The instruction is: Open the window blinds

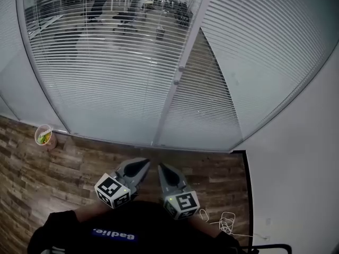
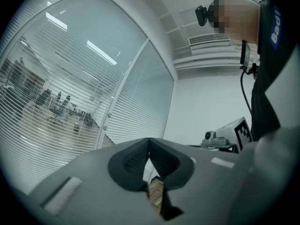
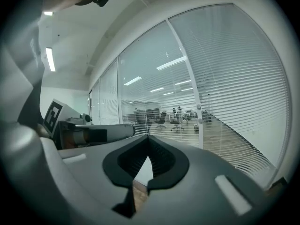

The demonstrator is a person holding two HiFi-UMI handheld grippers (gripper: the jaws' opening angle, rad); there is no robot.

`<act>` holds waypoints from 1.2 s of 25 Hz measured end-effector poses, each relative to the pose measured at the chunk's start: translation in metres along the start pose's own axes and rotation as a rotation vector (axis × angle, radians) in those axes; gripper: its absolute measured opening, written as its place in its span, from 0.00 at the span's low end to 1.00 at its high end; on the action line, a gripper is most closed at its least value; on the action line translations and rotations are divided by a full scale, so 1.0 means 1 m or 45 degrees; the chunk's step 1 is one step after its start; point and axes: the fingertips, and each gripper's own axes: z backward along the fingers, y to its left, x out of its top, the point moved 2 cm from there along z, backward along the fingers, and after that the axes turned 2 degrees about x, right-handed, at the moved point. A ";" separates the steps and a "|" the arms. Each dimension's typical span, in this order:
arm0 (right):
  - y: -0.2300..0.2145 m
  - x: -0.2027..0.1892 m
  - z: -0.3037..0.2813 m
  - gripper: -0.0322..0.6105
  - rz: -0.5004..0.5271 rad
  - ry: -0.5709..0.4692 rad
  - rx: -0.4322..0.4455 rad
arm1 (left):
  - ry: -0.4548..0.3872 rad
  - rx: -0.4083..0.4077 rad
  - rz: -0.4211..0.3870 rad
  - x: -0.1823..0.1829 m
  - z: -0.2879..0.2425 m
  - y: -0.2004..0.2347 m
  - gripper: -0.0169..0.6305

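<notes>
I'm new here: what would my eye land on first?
Slatted window blinds fill the glass wall ahead, an office showing through them. Low in the head view, the left tongs and right tongs sit side by side, both shut and empty. A small cup stands on the wooden floor at left.

A cup (image 1: 44,136) and cable (image 1: 225,222) lie on wood floor (image 1: 32,173).

Wood floor (image 1: 32,179) bears cup (image 1: 44,136) (cable (image 1: 225,221) too).

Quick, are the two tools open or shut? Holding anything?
Left tool: shut, holding nothing.
Right tool: shut, holding nothing.
</notes>
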 end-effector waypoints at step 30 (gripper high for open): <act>0.005 0.000 -0.007 0.05 -0.021 -0.026 0.039 | 0.026 -0.031 -0.009 -0.009 0.008 -0.008 0.03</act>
